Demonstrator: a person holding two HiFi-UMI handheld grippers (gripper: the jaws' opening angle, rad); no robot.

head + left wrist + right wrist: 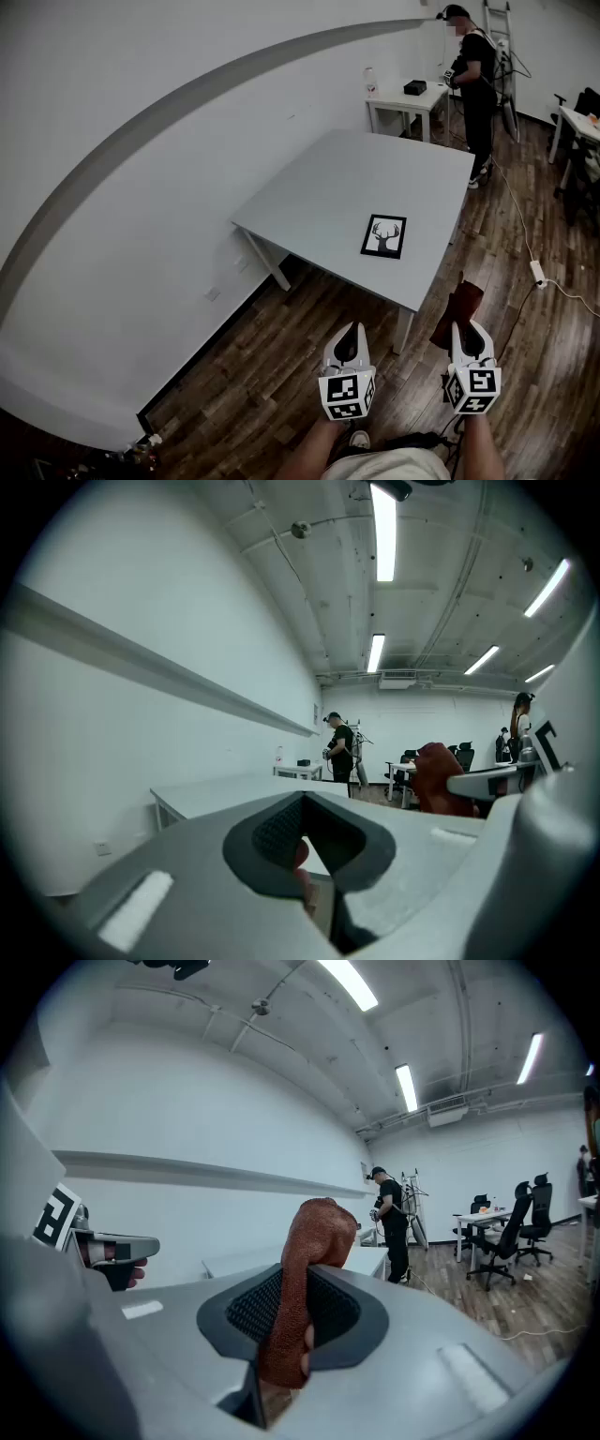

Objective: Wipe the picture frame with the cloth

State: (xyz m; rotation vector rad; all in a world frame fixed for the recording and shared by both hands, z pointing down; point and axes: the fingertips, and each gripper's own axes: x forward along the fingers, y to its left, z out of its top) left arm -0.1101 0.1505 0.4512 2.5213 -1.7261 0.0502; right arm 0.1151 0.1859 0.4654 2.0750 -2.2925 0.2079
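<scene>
On the wooden floor (281,356) the grey table (375,178) stands well ahead of both grippers, the picture frame (384,235) lies flat near its closer edge, the right gripper (292,1283) pinches the reddish cloth (314,1232), and the left gripper (302,803) is closed on nothing, so the wiping seems not yet begun.

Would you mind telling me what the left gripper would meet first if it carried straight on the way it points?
Probably the near edge of the grey table, with only wooden floor before it. The left gripper seems held about tabletop height, so it might pass just over.
</scene>
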